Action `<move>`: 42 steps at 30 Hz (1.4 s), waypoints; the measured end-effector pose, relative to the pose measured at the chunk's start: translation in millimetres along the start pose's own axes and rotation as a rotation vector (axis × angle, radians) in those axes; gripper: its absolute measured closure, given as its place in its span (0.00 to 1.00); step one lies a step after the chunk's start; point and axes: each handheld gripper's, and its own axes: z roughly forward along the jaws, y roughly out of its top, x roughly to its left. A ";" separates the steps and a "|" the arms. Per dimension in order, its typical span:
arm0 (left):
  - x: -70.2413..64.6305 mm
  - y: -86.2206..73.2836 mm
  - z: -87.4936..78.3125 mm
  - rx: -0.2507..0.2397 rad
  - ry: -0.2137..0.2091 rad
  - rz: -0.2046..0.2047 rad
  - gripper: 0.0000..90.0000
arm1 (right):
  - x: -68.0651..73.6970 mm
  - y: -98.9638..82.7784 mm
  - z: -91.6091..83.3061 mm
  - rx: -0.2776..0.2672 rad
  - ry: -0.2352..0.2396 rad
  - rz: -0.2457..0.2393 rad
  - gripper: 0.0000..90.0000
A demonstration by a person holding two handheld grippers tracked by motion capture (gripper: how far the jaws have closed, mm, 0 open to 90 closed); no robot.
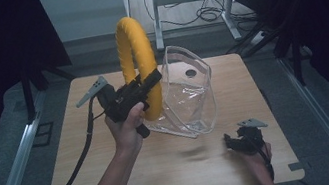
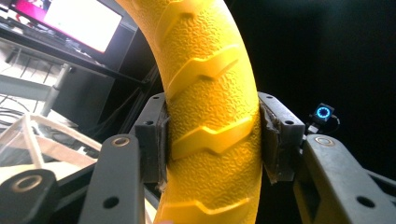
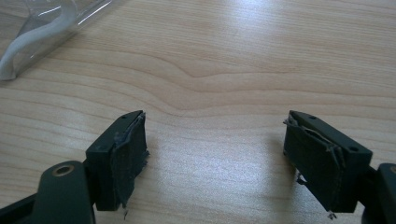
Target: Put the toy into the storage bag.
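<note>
A yellow ring (image 1: 137, 61) with a moulded tread pattern stands upright in the air above the wooden table (image 1: 165, 168), at the centre left. My left gripper (image 1: 147, 86) is shut on its lower part; in the left gripper view both pads press the ring (image 2: 210, 116) from either side. Just right of the ring, a clear plastic pouch (image 1: 188, 93) with white trim stands open on the table. My right gripper (image 1: 234, 141) rests low near the table's front right, its jaws open over bare wood (image 3: 210, 79). A corner of the pouch (image 3: 42, 28) lies at that view's upper left.
A cable (image 1: 75, 163) trails from the left gripper across the table's left side to the front edge. Behind the table are desk legs (image 1: 157, 17) and loose cables (image 1: 205, 14) on the floor. Metal rails (image 1: 12, 179) run along both sides.
</note>
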 end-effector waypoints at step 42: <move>-40.8 0.9 73.9 0.034 -0.089 0.018 0.56 | -0.1 0.1 0.6 -0.003 -0.005 0.000 0.23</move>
